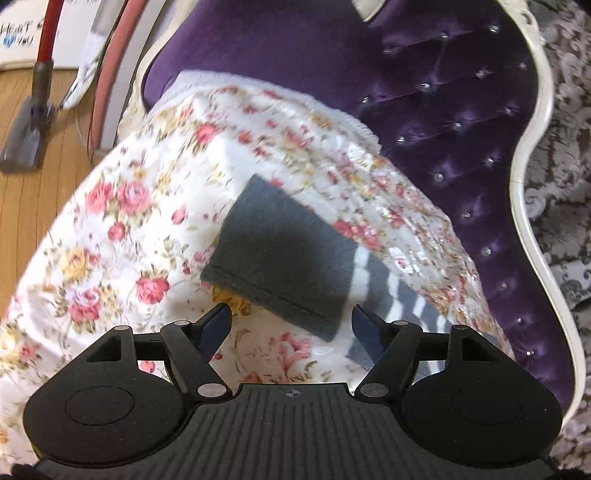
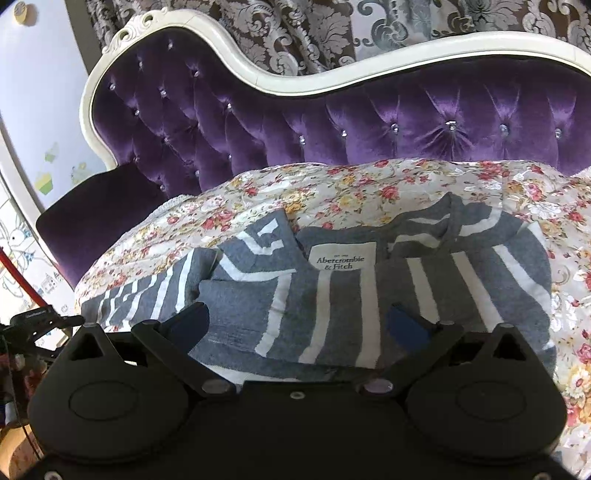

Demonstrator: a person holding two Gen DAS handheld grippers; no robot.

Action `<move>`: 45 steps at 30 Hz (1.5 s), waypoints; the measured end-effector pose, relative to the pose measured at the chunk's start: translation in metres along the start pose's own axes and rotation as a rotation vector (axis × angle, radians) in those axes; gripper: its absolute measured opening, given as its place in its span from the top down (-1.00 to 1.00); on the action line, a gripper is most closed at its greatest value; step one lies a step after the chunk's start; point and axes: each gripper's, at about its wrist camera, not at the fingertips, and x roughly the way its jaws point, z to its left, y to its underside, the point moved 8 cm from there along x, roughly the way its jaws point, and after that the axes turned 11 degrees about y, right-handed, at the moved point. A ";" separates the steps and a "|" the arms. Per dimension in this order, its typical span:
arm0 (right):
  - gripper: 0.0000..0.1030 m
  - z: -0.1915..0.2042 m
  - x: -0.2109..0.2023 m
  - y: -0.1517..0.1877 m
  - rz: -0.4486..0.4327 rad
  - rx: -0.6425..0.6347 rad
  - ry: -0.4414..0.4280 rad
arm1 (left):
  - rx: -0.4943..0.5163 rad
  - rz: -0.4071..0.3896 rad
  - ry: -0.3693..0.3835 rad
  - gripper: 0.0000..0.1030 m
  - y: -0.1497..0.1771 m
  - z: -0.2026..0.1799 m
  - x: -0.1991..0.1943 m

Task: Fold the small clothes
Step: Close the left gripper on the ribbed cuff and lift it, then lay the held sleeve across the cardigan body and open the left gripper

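Note:
A grey garment with white stripes (image 2: 332,295) lies spread on a floral blanket (image 2: 369,184), its white brand label (image 2: 341,257) facing up. In the left wrist view a plain dark grey part of the garment (image 1: 280,251) lies flat, with a striped part (image 1: 399,295) beside it on the right. My left gripper (image 1: 290,315) is open just above the near edge of the grey part, and its pads do not press on the cloth. My right gripper (image 2: 299,319) is open and wide, hovering low over the striped cloth near its front edge.
The blanket covers the seat of a purple tufted sofa (image 2: 369,122) with a white carved frame (image 1: 532,122). Patterned curtains (image 2: 314,29) hang behind. A stick vacuum (image 1: 33,122) stands on the wooden floor (image 1: 33,206) at the left.

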 end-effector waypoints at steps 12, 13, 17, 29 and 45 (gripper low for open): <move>-0.99 0.003 0.003 0.003 0.011 -0.022 0.000 | -0.060 -0.088 0.022 0.68 -0.007 0.003 0.007; -0.99 0.003 0.003 0.003 0.010 -0.021 0.000 | -0.054 -0.100 0.026 0.74 -0.008 0.002 0.003; -0.99 0.001 0.003 0.002 0.008 -0.016 -0.001 | 0.094 -0.131 0.030 0.80 -0.012 -0.023 -0.018; -0.99 -0.012 -0.001 -0.003 0.009 0.035 0.010 | 0.329 -0.116 0.244 0.80 -0.009 -0.159 -0.022; -0.99 -0.072 -0.002 -0.012 0.045 0.146 0.154 | 0.539 0.140 0.567 0.79 0.132 -0.357 0.056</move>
